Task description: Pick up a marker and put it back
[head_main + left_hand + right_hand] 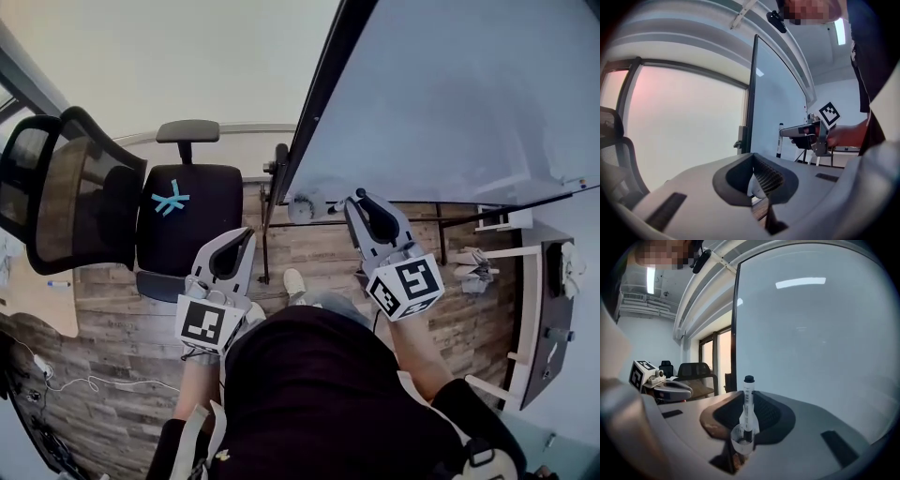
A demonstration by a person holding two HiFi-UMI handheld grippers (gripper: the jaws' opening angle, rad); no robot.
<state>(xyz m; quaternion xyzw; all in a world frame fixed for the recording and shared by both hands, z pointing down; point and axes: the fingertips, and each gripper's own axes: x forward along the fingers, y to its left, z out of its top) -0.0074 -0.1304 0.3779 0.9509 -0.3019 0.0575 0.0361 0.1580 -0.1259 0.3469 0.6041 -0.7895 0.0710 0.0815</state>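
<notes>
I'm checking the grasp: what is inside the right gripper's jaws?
A white marker with a black cap stands upright between the jaws of the right gripper, which are shut on it. Its bottom end is covered by the jaws.

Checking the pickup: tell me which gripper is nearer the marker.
Right. The marker stands between the fingers of the right gripper by the whiteboard; the left gripper sits farther back and leftward.

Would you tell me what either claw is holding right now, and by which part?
The right claw grips an upright marker on its barrel below the black cap; the left claw is empty.
</notes>
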